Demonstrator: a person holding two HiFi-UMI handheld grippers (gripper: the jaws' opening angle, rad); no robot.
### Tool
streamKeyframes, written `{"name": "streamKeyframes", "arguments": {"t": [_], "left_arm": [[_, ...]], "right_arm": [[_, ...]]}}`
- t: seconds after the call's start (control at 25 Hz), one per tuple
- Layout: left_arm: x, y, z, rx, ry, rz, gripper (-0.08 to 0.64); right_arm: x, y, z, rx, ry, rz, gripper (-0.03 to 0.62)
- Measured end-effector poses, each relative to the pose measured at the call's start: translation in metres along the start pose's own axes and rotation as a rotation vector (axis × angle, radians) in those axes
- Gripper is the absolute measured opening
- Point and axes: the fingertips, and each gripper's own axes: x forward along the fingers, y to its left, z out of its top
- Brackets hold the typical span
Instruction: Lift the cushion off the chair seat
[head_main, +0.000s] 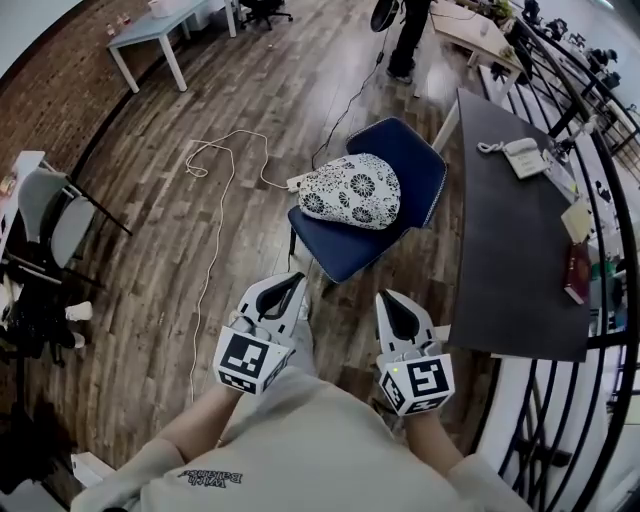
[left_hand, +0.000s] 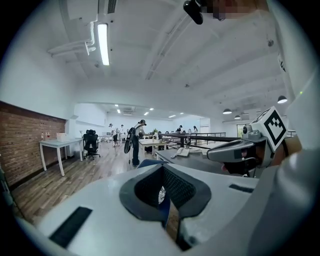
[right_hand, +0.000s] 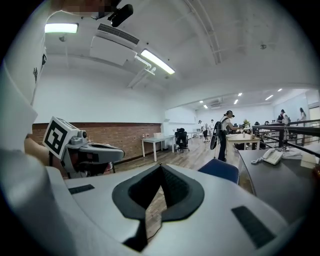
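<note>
In the head view, a white cushion (head_main: 350, 190) with a black flower print lies on the seat of a blue chair (head_main: 410, 165) standing on the wooden floor. My left gripper (head_main: 290, 282) and right gripper (head_main: 388, 298) are side by side just short of the chair's front edge, pointing at it. Both are shut and hold nothing. The left gripper view shows its jaws (left_hand: 167, 172) together, with a sliver of cushion print (left_hand: 161, 195) in the slit. From the right gripper (right_hand: 161, 170), also shut, the chair's blue back (right_hand: 220, 170) shows beyond.
A dark desk (head_main: 510, 230) stands right of the chair with a phone (head_main: 522, 157) and a red book (head_main: 577, 272) on it. A white cable (head_main: 215, 200) trails over the floor on the left. A person (head_main: 408, 40) stands behind the chair. A grey chair (head_main: 50, 215) is at far left.
</note>
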Motion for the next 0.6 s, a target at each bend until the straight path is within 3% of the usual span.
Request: {"name": "streamKeyframes", "arguments": {"t": [0.6], "left_arm": [[0.138,0.137,0.025,0.043,0.02,-0.11,0.005]], "right_arm": [[0.187,-0.059,0.056,0.012,0.042,-0.042,0.003]]}}
